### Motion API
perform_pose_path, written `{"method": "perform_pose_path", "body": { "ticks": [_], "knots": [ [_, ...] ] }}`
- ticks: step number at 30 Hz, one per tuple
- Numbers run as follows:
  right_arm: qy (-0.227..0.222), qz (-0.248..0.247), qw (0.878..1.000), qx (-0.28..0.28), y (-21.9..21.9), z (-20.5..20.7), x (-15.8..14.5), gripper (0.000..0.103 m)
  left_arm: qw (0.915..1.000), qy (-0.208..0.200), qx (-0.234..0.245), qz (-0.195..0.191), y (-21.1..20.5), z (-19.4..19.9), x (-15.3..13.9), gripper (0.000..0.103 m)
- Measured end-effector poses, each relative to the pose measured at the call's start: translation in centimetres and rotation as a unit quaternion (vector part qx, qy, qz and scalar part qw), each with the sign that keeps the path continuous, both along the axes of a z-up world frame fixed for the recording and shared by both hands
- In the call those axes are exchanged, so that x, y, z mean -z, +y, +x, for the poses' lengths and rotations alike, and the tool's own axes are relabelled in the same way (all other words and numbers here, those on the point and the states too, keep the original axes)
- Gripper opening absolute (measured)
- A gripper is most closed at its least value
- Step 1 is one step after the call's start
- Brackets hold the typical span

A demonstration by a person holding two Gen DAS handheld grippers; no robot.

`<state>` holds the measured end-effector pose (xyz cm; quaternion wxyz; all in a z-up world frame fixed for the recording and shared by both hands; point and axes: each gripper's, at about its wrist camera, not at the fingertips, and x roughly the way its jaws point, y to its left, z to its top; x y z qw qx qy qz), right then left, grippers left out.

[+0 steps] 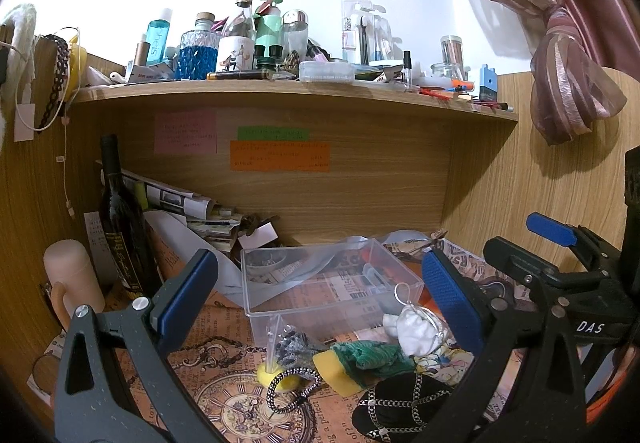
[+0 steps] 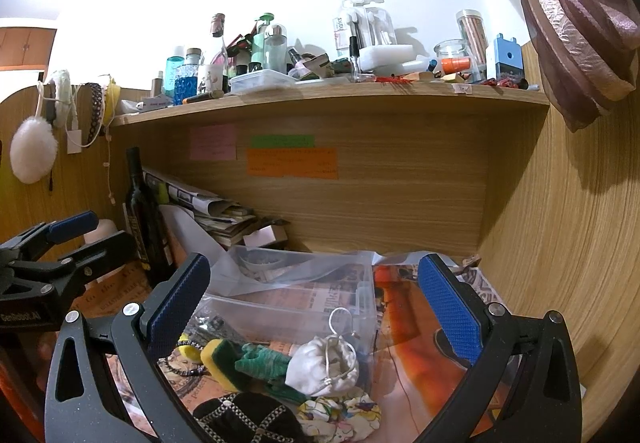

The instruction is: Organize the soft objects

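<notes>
both grippers, left point(image 1: 316, 299) and right point(image 2: 314, 307), hang wide and empty. white drawstring pouch point(image 2: 322, 365) lies on the desk against the clear plastic bin's point(image 2: 288, 307) near wall, below and centred between the right fingers, so the right hand looks nearer.

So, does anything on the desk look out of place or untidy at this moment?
Yes. The soft things lie in a loose heap in front of the clear plastic box, not inside it: a white pouch, a green cloth over a yellow sponge, and a black chained piece. Both grippers are open and hold nothing.
</notes>
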<state>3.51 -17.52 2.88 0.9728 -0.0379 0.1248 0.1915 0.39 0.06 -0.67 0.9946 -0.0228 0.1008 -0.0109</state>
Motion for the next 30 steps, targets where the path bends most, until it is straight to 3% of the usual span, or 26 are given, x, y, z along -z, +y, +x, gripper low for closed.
{"method": "perform_pose_path", "body": {
  "ticks": [30],
  "knots": [
    [-0.003,0.001,1.000,0.000,0.16,-0.21,-0.07,0.103,1.0000,0.005,0.003,0.002,-0.21,0.05,-0.04,0.103]
  ]
}}
